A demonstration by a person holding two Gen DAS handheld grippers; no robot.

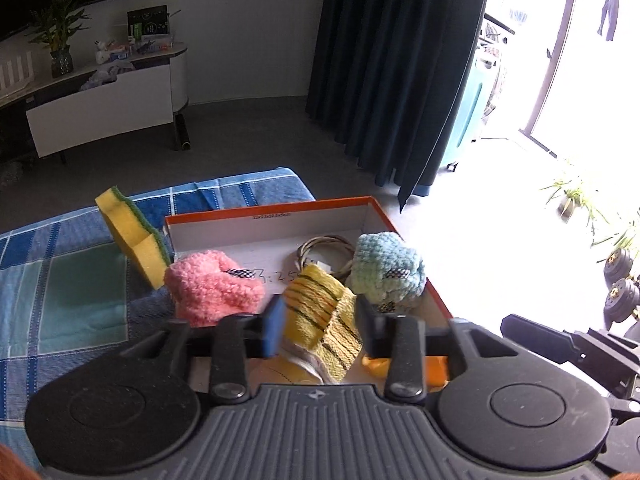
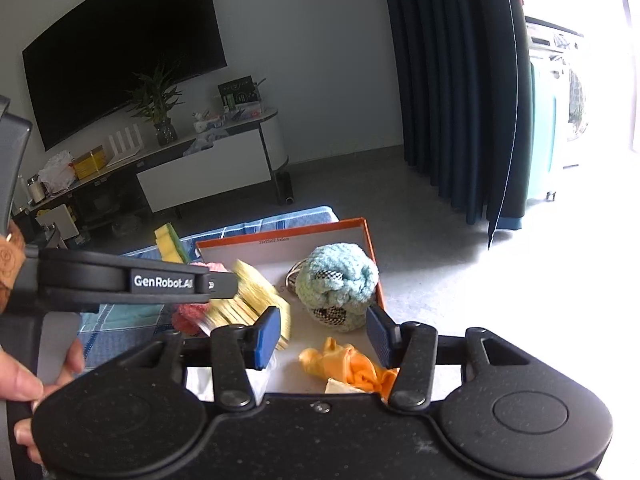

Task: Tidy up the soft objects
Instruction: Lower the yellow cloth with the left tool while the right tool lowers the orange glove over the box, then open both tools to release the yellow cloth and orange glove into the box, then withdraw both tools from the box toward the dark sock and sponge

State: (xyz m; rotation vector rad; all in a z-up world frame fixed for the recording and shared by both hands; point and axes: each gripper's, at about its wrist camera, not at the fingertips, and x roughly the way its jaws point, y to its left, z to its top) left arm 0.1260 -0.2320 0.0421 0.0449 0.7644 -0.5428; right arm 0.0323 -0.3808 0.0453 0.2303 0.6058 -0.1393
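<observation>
An orange-rimmed white box holds a pink fluffy piece, a light blue knitted ball and a coiled cable. My left gripper stands open over the box's near part. A yellow striped cloth lies between its fingers, and the pads do not seem to press it. In the right wrist view the yellow striped cloth is blurred under the left gripper's arm. My right gripper is open above an orange cloth that lies in the box. A yellow-green sponge leans outside the box's left wall.
The box sits on a blue plaid cloth. A TV stand is at the far left and a dark curtain behind. Dumbbells and potted plants are on the floor at right. A hand grips the left tool.
</observation>
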